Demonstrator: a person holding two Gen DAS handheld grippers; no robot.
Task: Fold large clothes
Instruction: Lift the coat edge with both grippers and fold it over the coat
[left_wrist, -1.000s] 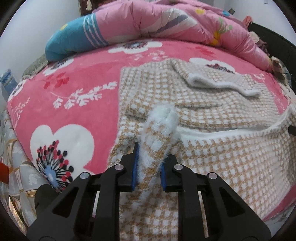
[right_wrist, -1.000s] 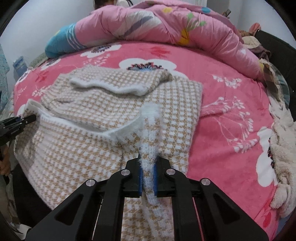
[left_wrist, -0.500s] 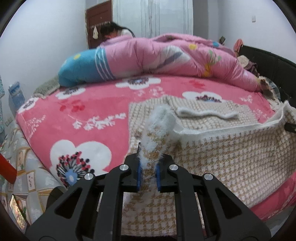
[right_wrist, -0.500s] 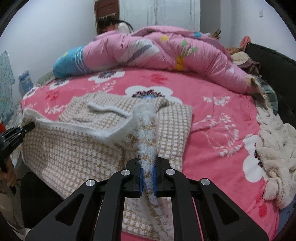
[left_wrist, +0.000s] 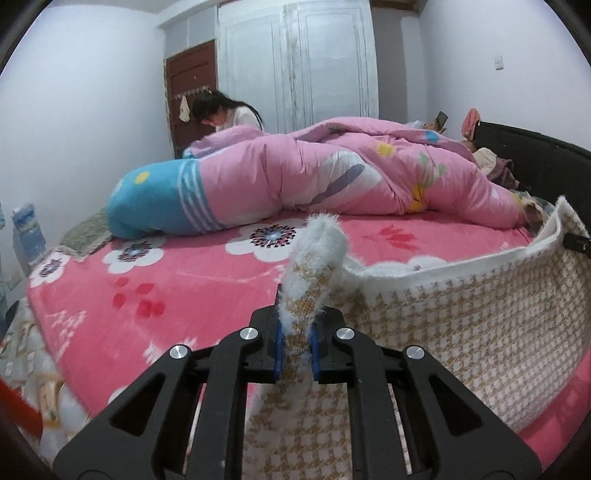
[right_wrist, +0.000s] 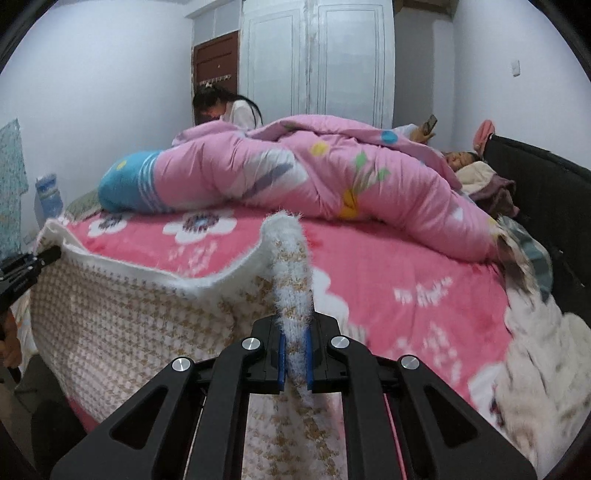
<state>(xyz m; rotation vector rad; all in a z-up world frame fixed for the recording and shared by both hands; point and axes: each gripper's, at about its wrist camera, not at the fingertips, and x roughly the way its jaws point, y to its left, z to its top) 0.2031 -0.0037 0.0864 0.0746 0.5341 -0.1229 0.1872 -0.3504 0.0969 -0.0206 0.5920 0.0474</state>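
A fuzzy cream-and-tan houndstooth sweater (left_wrist: 461, 325) hangs lifted off the near side of the pink floral bed (left_wrist: 177, 280). My left gripper (left_wrist: 295, 347) is shut on one fluffy white-edged corner of it. My right gripper (right_wrist: 294, 360) is shut on the other corner of the sweater (right_wrist: 129, 314). The top edge stretches taut between the two grippers and the body drapes down toward me. Each view catches the other gripper's tip at the frame edge: the right gripper (left_wrist: 574, 242) and the left gripper (right_wrist: 33, 264). The sweater's lower part is hidden below the frames.
A rolled pink and blue quilt (left_wrist: 314, 184) lies across the far side of the bed. One person (left_wrist: 221, 112) sits behind it and another person (right_wrist: 458, 158) lies at the right by the dark headboard (right_wrist: 546, 184). A fluffy cream blanket (right_wrist: 535, 362) lies at the right edge.
Both grippers rose and tipped upward, lifting the sweater's near edge off the bed. The left gripper's jaws closed tight on its corner. The folded sleeves dropped out of sight behind the raised cloth.
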